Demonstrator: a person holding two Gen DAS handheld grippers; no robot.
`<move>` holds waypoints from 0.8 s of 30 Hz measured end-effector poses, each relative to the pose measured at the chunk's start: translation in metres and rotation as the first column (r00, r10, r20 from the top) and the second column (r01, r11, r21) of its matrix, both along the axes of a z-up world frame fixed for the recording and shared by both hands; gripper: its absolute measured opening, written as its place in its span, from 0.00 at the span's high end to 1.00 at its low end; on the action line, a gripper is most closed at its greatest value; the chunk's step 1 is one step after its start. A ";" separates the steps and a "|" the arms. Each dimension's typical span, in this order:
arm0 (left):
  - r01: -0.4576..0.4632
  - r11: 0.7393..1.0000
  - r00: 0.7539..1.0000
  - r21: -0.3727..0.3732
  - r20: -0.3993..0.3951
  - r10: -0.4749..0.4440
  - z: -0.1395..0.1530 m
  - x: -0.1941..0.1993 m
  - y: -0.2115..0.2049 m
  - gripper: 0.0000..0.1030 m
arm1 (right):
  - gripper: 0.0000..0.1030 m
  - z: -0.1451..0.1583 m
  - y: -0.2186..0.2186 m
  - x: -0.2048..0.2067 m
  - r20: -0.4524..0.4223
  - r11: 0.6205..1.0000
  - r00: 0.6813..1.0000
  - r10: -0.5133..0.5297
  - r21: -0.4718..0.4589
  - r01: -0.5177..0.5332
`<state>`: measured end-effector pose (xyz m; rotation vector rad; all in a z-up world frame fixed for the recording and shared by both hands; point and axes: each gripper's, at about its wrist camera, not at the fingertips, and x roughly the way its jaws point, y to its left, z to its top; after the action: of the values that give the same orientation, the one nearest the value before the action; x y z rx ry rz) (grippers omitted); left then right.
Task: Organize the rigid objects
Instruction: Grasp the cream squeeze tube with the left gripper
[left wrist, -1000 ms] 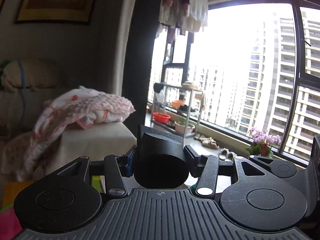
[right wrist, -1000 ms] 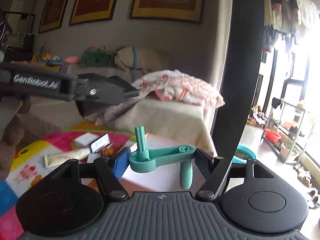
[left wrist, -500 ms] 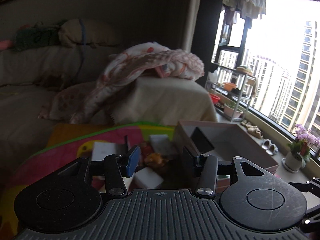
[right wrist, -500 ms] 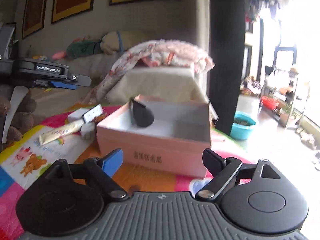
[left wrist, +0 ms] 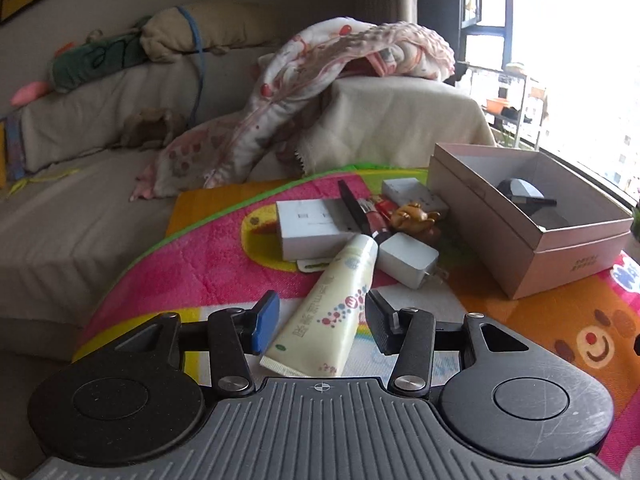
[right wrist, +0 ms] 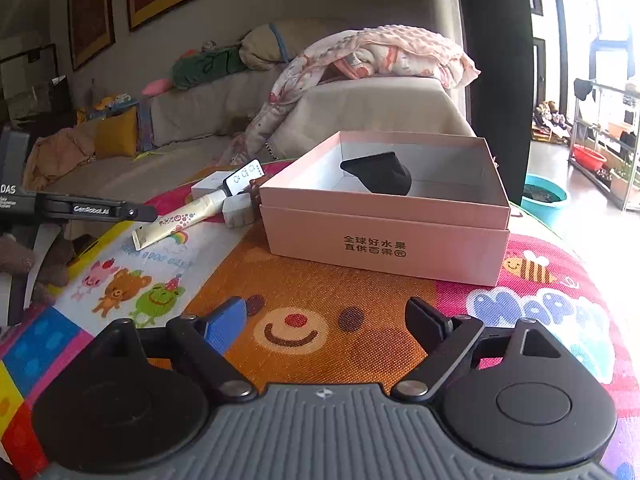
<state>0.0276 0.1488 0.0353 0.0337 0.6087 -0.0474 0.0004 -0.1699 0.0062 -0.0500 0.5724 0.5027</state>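
A: Left hand-held gripper (left wrist: 319, 317)?
B: Jaws parted, straddling the near end of a cream tube (left wrist: 330, 305) lying on the play mat (left wrist: 200, 264). Pads not pressing it.
A: Right hand-held gripper (right wrist: 325, 326)?
B: Jaws just widened, spread apart, nothing between them, over the mat's bear face.
A: The sorting box?
B: Pink box (right wrist: 384, 236) at far right, black nozzle (right wrist: 378, 178) inside. White boxes (left wrist: 310, 228), charger (left wrist: 406, 259) and bear figurine (left wrist: 414, 216) clustered left of it.

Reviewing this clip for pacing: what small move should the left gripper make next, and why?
Probably close the left gripper on the cream tube: the tube's flat end lies between its open jaws, untouched, and the pink box nearby holds only a black nozzle.
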 end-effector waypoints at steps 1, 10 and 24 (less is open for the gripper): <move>0.017 1.000 1.000 0.004 -0.015 -0.017 -0.001 0.006 -0.003 0.49 | 0.15 0.000 0.002 -0.001 0.004 1.000 1.000 0.004 -0.008 -0.004; 0.055 0.998 0.995 0.030 -0.089 -0.052 -0.019 0.052 -0.010 0.49 | 0.15 -0.001 -0.001 0.003 -0.015 1.000 1.000 -0.002 0.001 0.002; 0.061 0.980 0.995 -0.189 -0.072 -0.076 -0.021 -0.037 -0.020 0.59 | 0.15 0.033 0.040 0.020 0.035 0.994 0.996 0.083 -0.079 -0.080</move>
<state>-0.0095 0.1287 0.0144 -0.1294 0.6798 -0.1731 0.0199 -0.1300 0.0396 -0.1572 0.5537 0.5571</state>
